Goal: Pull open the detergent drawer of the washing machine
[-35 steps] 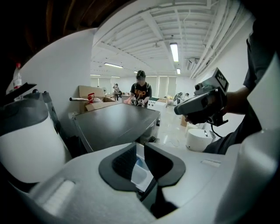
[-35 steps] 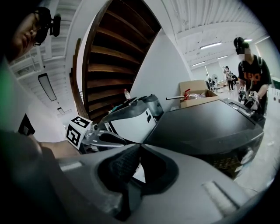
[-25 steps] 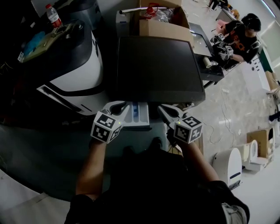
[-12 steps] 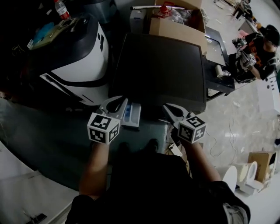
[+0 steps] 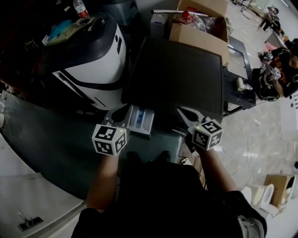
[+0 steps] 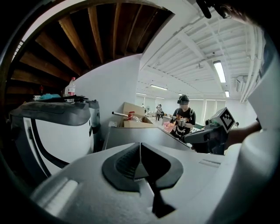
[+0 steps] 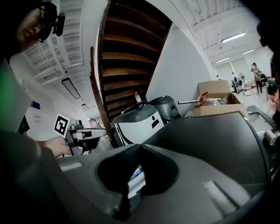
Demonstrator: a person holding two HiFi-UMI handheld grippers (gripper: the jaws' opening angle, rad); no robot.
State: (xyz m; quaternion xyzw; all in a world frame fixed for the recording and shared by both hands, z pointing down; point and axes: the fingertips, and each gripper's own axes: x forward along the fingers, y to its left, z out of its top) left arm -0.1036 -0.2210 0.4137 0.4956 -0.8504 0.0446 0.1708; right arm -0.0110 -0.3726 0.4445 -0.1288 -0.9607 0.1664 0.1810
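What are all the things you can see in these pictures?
washing machine: one, dark top, middle
detergent drawer: one, white and blue, pulled out at its front
appliance: one, white and black, left of it
cardboard box: one, brown, behind the washing machine
bottle: one, clear with red, top left
person: one, dark clothes, far right
left gripper: one, grey, beside drawer's left; jaws just closed, nothing between
right gripper: one, grey, right of drawer; jaws together, empty

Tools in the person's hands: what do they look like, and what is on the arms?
The left tool and right tool are both light grey plastic, with two curved jaws lined with dark ribbed pads. Behind the jaws of each sits a white cube with black square markers and a tiny green light. The person wears a dark top with short sleeves.
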